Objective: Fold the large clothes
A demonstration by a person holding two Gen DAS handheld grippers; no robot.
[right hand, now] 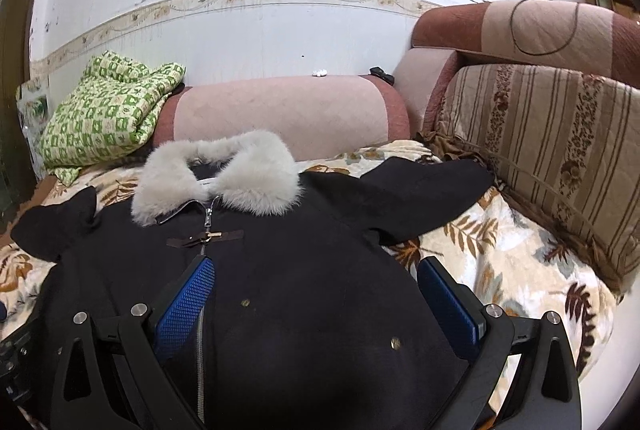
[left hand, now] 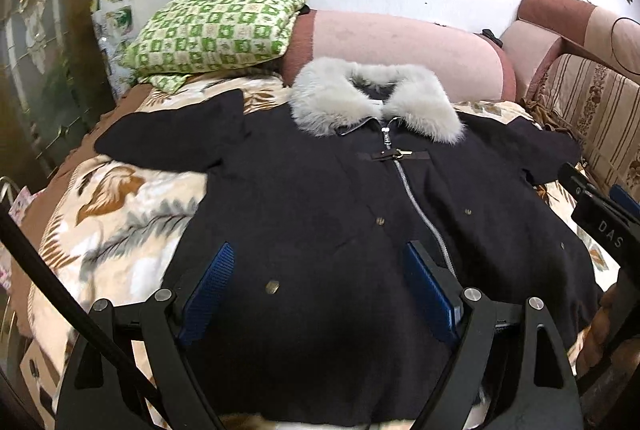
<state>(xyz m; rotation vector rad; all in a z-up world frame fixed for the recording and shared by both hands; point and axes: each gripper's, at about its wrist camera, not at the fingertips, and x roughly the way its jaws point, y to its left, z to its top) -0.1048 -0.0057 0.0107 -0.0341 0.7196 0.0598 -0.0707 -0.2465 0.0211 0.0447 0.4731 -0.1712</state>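
Under both open grippers (left hand: pixel 320 278): coat (left hand: pixel 320 189) flat.

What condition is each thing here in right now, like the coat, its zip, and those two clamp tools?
Black coat: spread flat, front up, sleeves out, unfolded.
Zipper: closed up to the collar.
Toggle clasp: fastened across the zip.
Fur collar: lying open and flat.
Green checked blanket: folded, piled on the sofa arm.
Left gripper: open, empty, above the coat.
Right gripper: open, empty, above the coat.

The only readable lettering was "DAS", in pale capitals on the black body of the right gripper (left hand: pixel 610 230), seen at the left wrist view's edge.
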